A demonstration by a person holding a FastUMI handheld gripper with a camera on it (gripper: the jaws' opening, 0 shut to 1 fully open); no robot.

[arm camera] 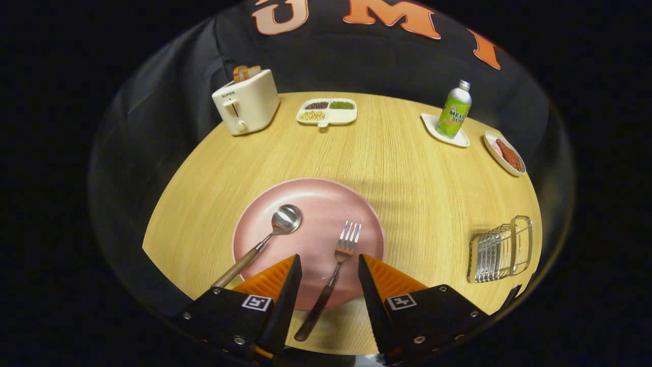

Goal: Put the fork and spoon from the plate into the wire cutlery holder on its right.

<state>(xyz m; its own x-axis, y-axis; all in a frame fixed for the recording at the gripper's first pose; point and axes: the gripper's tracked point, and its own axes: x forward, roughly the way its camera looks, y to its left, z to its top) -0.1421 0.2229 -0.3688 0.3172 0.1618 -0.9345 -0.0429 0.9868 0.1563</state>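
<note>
While the gripper point(328, 265) hangs released above the pink plate's point(316, 196) near edge, the fork point(333, 270) lies between its fingers and the spoon point(265, 239) just left. Neither is lifted; next likely lower, clamp the fork's handle, carry right to the wire cutlery holder point(501, 250).

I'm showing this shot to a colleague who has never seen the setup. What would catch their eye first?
Most likely the pink plate just ahead of the open claw, with a spoon and a fork lying on it; the fork's handle runs back between the fingers. Next, the wire cutlery holder to the plate's right, and far beyond, a cream toaster and a green bottle.
</note>
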